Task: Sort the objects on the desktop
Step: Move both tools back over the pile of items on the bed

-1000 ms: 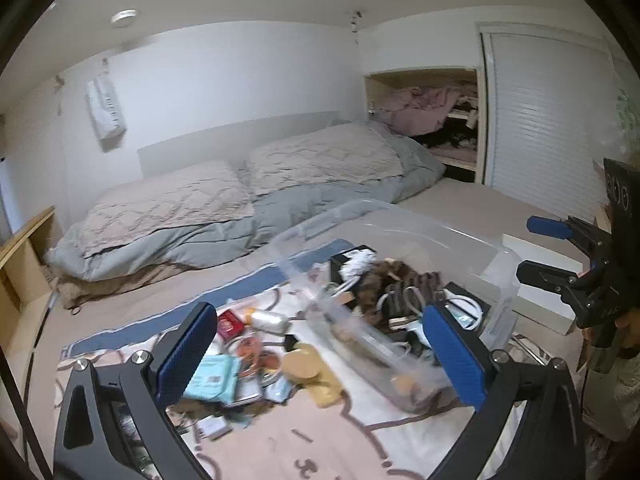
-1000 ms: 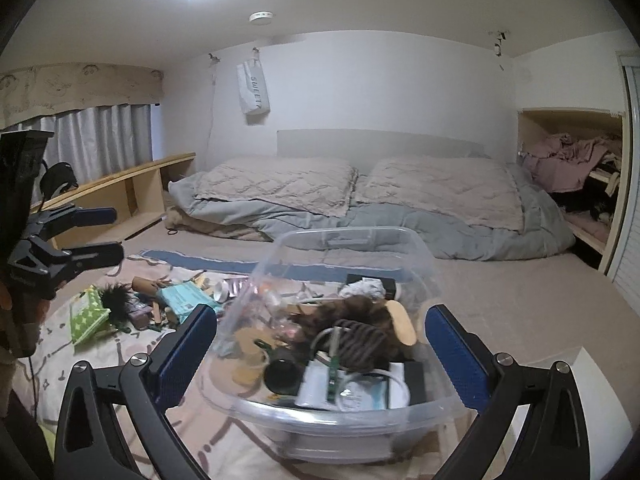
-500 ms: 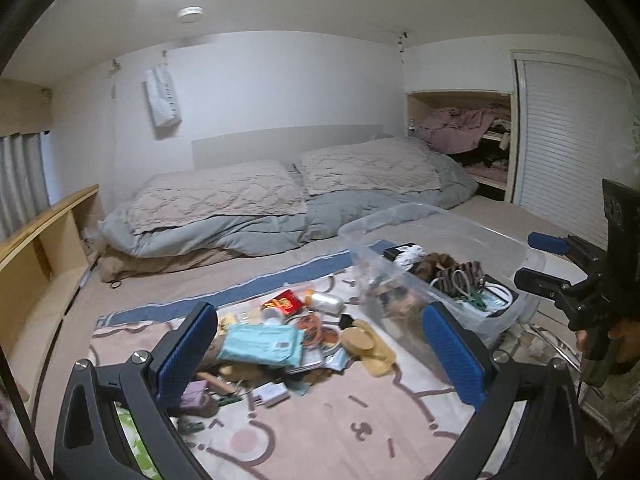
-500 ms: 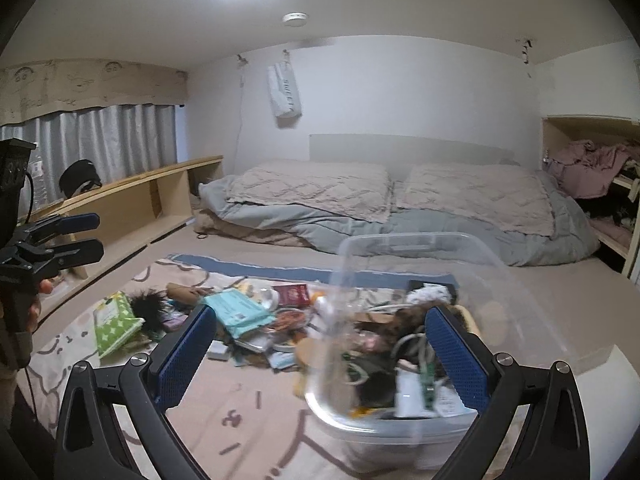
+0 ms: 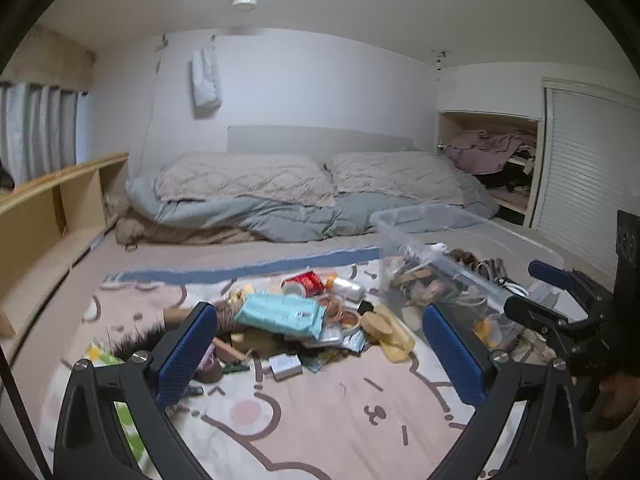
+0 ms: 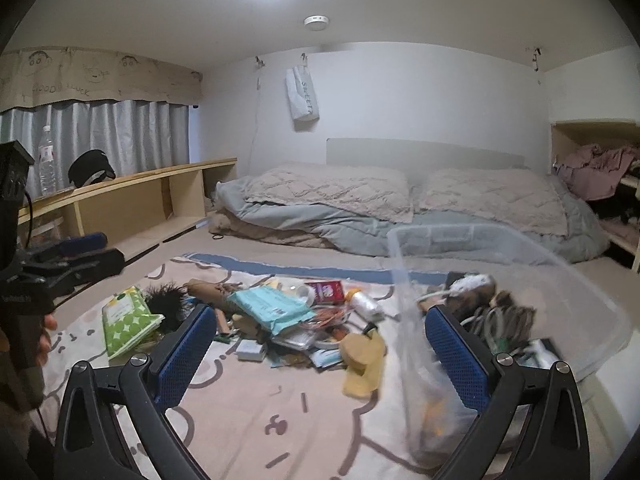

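Clear glossy plastic bin (image 6: 520,240), soft matt cloth blanket (image 5: 320,420), pale wooden shelf (image 6: 140,196).

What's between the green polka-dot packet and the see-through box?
In the right wrist view, a pile of small things: a teal packet, a red box and a yellow sponge lie between the green packet and clear box.

We see a bed (image 6: 400,216) against the far wall, a white bag (image 6: 303,96) hanging above it, a wooden shelf (image 6: 132,200) to its left, and a clothes-filled alcove (image 5: 492,160) to its right.
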`<state>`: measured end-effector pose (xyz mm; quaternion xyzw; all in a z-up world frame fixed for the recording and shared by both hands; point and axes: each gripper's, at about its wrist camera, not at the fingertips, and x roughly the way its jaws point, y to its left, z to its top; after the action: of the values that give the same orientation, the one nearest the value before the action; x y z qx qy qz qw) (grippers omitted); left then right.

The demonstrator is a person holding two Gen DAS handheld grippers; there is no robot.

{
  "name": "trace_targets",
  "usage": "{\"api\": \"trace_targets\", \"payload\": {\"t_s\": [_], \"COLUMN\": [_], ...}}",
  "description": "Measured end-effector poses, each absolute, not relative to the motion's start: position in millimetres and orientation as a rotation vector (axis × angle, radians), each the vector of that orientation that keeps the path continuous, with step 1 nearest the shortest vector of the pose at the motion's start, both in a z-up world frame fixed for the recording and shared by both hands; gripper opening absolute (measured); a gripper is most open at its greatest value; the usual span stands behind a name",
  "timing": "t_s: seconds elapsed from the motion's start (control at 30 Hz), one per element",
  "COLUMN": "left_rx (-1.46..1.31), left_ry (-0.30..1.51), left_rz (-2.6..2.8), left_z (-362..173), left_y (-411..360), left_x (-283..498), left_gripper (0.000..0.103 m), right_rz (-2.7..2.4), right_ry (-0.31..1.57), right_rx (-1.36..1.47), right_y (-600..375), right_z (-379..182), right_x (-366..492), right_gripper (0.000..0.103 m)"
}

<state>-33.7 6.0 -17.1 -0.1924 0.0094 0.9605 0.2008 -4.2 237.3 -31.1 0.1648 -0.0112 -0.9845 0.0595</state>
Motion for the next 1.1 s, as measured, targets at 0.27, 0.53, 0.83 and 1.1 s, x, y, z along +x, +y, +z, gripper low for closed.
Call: {"api": "trace_targets", "payload": {"t_s": [0.27, 0.53, 0.83, 1.1], "left_rx": [-0.547, -0.651, -0.758, -0.856], "left_ry": [0.011, -0.042, -0.007, 0.038], "left_rz": [2.776, 2.776, 2.760, 2.725], "left_z": [-63.3, -105.3, -140.3, -163.6], "left_y": [-0.5, -8.6, 5.2, 17.6], "left_x": [-37.3, -50.1, -63.8, -74.8], "left_gripper": [0.103, 0.103, 0.103, 0.103], "right_rz": [-2.983, -3.007, -2.927, -2.871], "right_ry": [-0.004, -0.034, -0.087, -0.158], "right_rx": [0.500, 0.566, 0.733, 0.892], "right_y": [221.4, 221.8, 222.5, 223.3], "right_z": [-80.1, -122.8, -156.7, -175.8], "right_x": [-11.8, -21.3, -46.1, -61.5], "right_gripper": [0.103, 0.103, 0.103, 0.103]}}
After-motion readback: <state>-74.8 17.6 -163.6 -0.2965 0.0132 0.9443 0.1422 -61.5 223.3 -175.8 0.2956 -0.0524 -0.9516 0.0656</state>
